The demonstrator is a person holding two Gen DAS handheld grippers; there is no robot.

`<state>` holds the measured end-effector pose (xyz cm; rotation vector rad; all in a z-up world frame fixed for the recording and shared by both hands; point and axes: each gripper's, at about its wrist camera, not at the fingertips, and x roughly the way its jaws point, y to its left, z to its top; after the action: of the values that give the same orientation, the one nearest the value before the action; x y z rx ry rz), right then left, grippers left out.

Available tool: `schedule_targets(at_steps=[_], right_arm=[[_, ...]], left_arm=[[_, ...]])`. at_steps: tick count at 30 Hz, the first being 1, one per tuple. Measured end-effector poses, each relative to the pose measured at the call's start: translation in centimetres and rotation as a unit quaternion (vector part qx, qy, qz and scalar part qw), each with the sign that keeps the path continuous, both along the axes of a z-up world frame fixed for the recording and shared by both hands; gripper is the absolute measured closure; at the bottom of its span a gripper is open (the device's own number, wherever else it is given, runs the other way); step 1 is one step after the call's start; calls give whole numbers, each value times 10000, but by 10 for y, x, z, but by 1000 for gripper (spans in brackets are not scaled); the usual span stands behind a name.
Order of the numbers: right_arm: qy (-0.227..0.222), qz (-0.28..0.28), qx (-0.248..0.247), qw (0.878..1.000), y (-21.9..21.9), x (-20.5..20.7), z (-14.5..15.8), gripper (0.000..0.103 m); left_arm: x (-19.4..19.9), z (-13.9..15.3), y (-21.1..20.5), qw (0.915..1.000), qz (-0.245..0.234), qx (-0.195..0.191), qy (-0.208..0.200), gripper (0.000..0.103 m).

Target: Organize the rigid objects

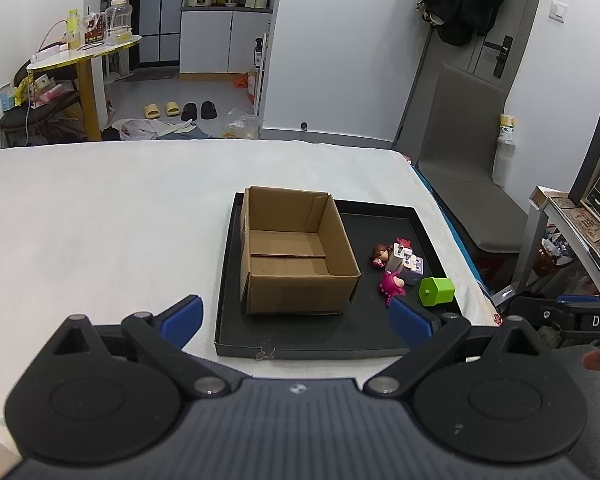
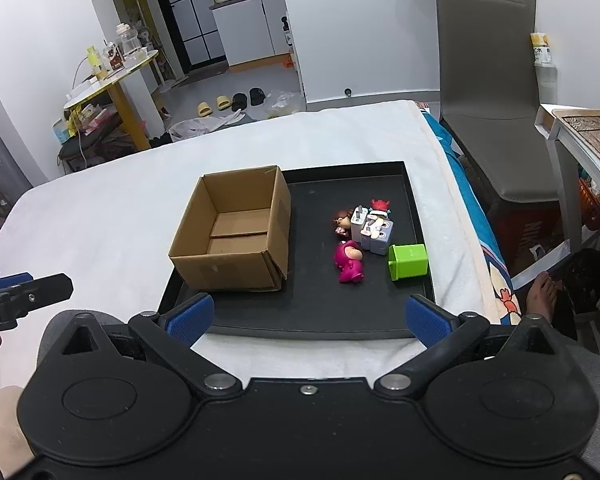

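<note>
An open, empty cardboard box point(image 1: 296, 252) point(image 2: 236, 232) stands on the left half of a black tray point(image 1: 312, 340) point(image 2: 308, 320) on a white bed. To its right on the tray lie a pink figure point(image 1: 392, 285) point(image 2: 350, 261), a green cup on its side point(image 1: 437, 290) point(image 2: 407, 261), a brown-haired doll point(image 1: 380, 255) point(image 2: 343, 221), white and lilac chargers point(image 1: 410, 264) point(image 2: 370, 228) and a small red toy point(image 2: 380, 204). My left gripper point(image 1: 296, 320) is open and empty before the tray's near edge. My right gripper point(image 2: 308, 316) is open and empty, likewise near the front edge.
The white bed point(image 1: 100, 240) extends left and far of the tray. A grey chair point(image 2: 488, 92) and a side table point(image 2: 580, 140) stand to the right. A yellow-legged table point(image 1: 84, 52) and floor clutter lie beyond the bed. A bare foot point(image 2: 542, 292) shows at right.
</note>
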<state>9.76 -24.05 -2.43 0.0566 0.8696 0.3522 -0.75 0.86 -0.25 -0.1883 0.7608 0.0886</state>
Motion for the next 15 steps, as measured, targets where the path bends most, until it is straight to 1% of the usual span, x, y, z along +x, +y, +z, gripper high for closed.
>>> schedule_targets(at_steps=[3,6,15], right_arm=[[10,-11,-39,10000,0,0,-1,0],[23,-9,-30,10000,1,-1,-2,0],[50,56,-86,9999,4,-1,-3,0]], left_arm=[[-2,2,1,9999,-29,-123,-28,4],[-3,4,0,10000,-25,-4,-49,4],[-3,3,0,10000,-31,27,-10,4]])
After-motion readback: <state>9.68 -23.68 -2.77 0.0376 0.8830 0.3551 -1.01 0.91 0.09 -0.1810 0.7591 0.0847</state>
